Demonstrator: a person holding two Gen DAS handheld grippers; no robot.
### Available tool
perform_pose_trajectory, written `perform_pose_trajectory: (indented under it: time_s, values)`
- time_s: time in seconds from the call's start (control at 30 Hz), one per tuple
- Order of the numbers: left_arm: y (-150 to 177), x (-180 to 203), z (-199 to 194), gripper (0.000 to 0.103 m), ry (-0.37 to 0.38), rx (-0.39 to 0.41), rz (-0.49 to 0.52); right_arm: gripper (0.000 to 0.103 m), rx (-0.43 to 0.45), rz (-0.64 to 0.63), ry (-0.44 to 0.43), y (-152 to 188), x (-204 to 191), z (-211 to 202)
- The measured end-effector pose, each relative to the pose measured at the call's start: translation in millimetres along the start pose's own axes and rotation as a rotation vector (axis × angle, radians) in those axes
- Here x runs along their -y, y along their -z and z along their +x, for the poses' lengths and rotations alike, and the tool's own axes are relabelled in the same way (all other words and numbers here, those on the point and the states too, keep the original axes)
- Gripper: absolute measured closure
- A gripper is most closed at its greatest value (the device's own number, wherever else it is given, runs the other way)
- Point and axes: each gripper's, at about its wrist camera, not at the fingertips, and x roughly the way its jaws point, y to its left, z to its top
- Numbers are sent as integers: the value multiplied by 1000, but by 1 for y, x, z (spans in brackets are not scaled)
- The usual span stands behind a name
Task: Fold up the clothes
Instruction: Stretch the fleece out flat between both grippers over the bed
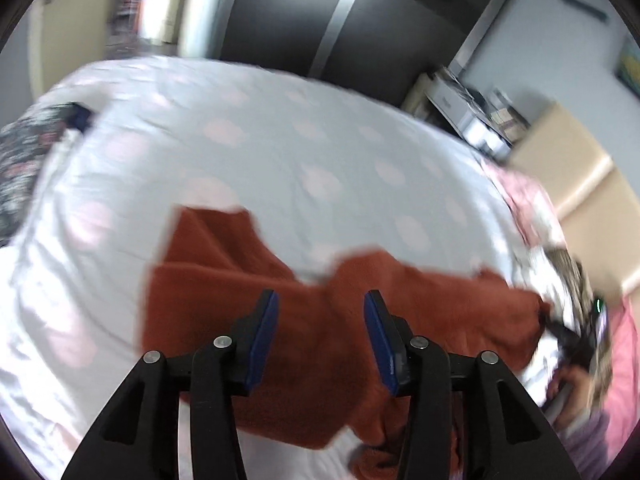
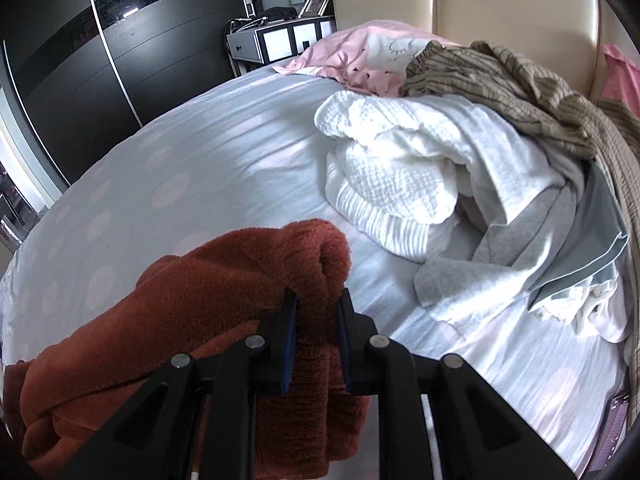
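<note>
A rust-red fleece garment [image 1: 248, 304] lies spread on the bed, blurred by motion in the left wrist view. My left gripper [image 1: 320, 300] is open just above its middle, with nothing between the jaws. My right gripper [image 2: 318, 300] is shut on a bunched end of the same fleece garment [image 2: 224, 280] and holds it up off the sheet. In the left wrist view the right gripper shows only as a dark blur at the garment's right end [image 1: 568, 332].
The bed sheet [image 2: 168, 152] is pale grey with pink dots. A pile of clothes lies by the headboard: a white textured piece [image 2: 392, 176], a grey one [image 2: 516, 236], a brown striped one [image 2: 512, 76]. A pink pillow [image 2: 360, 56] lies behind. A dark wardrobe [image 1: 304, 16] stands beyond the bed.
</note>
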Motion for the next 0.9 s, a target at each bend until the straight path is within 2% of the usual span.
perform_pose_trajectory:
  time_s: [0.13,0.17,0.33,0.43,0.5,0.6,0.63,0.73,0.8,0.9]
  values:
    - [-11,-41,19,52,-217,1,-125,85,-20,2,-5,0,0,8]
    - [-12,-51,25,52,-242,-10,-158,85,-22,1,-4,0,0,9]
    - [-8,-97,64,49,-239,-112,-328,85,-25,13,3,3,-1,9]
    - [5,-116,89,49,-211,-187,-429,85,-13,34,7,5,-1,5]
    - [11,-117,98,49,-178,-209,-458,85,2,37,9,6,-2,1]
    - [11,-99,96,51,-185,-196,-401,85,8,45,1,6,0,-2]
    - [11,-88,93,59,-203,-184,-360,85,5,58,-7,6,2,-2]
    - [17,-53,83,72,-259,-146,-244,85,-3,74,-18,6,5,1]
    - [21,-37,69,73,-287,-102,-203,85,-5,73,-21,6,5,2]
    - [21,-20,35,75,-319,11,-185,85,0,75,-33,7,6,-1]
